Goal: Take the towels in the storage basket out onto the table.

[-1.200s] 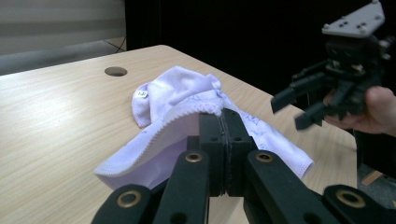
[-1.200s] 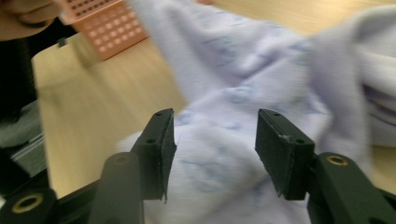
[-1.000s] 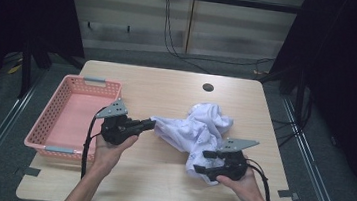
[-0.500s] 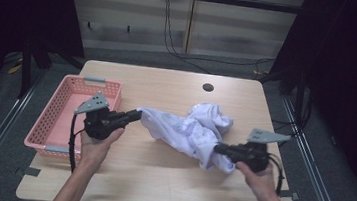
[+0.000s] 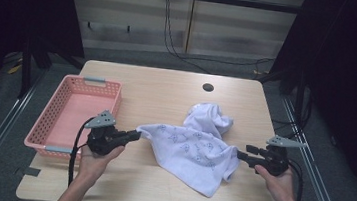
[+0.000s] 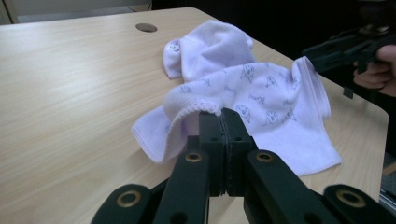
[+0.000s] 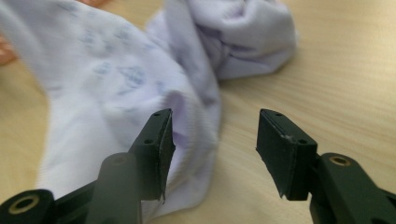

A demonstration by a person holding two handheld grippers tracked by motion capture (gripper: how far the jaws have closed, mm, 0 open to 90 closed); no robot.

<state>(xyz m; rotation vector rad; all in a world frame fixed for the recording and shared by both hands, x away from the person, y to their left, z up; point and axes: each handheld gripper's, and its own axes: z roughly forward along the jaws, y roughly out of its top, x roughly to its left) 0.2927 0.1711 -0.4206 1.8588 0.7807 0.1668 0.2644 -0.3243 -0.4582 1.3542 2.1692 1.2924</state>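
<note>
A white cloth (image 5: pixel 191 149) with a pale blue print lies stretched across the wooden table (image 5: pixel 166 99), its far end bunched in a heap. My left gripper (image 5: pixel 135 134) sits at the cloth's left corner, shut on that hemmed corner (image 6: pixel 191 105), which folds over the closed jaws of the left gripper (image 6: pixel 222 114). At the cloth's right edge is my right gripper (image 5: pixel 241 156). Its jaws have just been opening and stand apart. In the right gripper view the cloth (image 7: pixel 116 70) lies against the left jaw of the right gripper (image 7: pixel 215 126), unpressed.
A pink plastic basket (image 5: pixel 44 116) stands at the table's left edge, close behind my left hand. A round dark hole (image 5: pixel 208 87) is in the tabletop at the back. Cables trail from both grippers toward the table's front edge.
My left gripper pulled its corner to the left and my right gripper drew the other edge to the right, spreading the cloth flat. The right jaws closed on the cloth, then parted again.
</note>
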